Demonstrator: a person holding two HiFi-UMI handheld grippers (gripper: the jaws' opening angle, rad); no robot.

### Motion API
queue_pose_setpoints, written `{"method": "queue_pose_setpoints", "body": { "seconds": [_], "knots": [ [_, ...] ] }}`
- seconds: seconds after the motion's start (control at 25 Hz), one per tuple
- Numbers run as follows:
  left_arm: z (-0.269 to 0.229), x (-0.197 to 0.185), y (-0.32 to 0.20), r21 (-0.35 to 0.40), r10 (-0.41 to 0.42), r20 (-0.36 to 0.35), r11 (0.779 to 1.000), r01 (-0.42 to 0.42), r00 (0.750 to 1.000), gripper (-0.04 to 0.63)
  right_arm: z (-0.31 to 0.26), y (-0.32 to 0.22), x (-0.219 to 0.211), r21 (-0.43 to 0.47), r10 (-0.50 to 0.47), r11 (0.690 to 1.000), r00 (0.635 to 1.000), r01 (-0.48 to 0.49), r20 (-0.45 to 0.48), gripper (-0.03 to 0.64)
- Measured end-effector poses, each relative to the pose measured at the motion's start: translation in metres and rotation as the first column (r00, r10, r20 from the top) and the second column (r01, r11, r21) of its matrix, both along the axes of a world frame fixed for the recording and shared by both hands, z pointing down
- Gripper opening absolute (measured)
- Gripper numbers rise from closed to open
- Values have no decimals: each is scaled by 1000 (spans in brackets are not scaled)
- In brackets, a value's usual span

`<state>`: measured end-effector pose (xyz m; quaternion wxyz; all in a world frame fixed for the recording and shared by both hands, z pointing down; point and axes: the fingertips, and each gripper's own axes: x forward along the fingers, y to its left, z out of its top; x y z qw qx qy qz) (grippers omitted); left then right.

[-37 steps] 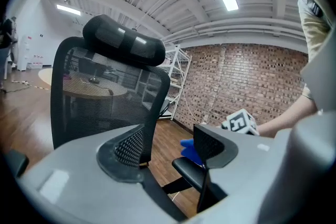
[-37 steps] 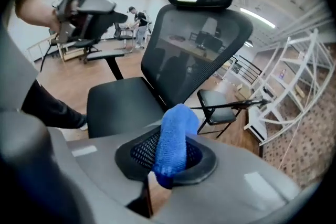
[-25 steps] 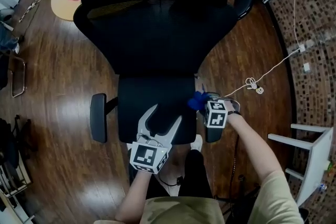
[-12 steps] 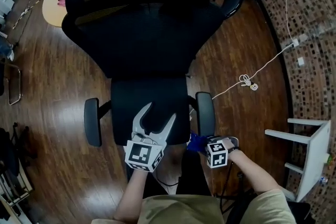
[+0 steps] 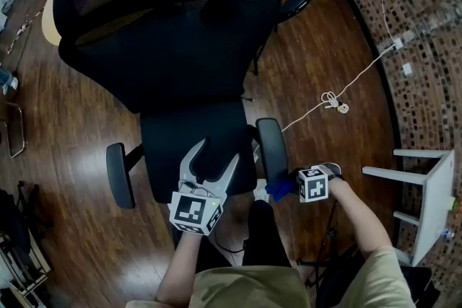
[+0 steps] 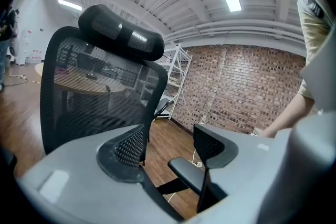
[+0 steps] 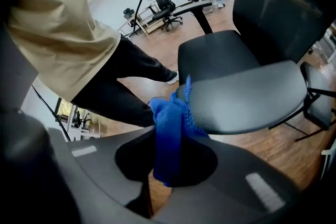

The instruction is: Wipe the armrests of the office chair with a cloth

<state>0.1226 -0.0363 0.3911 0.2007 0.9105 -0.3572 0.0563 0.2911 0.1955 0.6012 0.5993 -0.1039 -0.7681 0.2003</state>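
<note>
Dark wood flooring (image 5: 339, 54) surrounds the office chair (image 5: 180, 32), at whose right armrest (image 5: 272, 144) tip the right gripper (image 7: 168, 165) pinches a blue cloth (image 7: 169, 128), seemingly soft, light and best gripped by its bunched middle, while the left gripper (image 5: 216, 151) hangs spread above the seat (image 5: 173, 141).

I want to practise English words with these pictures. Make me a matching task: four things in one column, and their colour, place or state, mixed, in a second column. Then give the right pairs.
Column A
1. cloth
2. left gripper
3. armrest next to the cloth
4. cable

Column B
a. white, lies on the wood floor
b. black pad beside the seat
c. blue, pinched by the right gripper
d. jaws open, over the seat

Pairs: 1-c, 2-d, 3-b, 4-a.
</note>
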Motion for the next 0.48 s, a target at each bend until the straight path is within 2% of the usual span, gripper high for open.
{"method": "queue_pose_setpoints", "body": {
  "seconds": [0.08,0.16,0.28,0.36,0.48],
  "knots": [
    [1,0,0,0,2,2,1000,-2,1000,275,11,-6,25,19,-65,998,994,67,-86,38],
    [3,-4,-3,-3,-5,5,1000,5,1000,275,22,-26,49,67,-59,995,985,71,-159,38],
    [7,-12,-7,-8,-18,7,1000,18,1000,275,15,-83,57,163,134,980,982,-111,-134,37],
    [9,-17,-11,-12,-28,9,1000,28,1000,275,6,-128,51,229,259,944,963,-236,-75,37],
    [13,-25,-14,-20,-41,14,999,41,999,275,4,-184,48,324,370,885,928,-335,-51,37]
  ]
}}
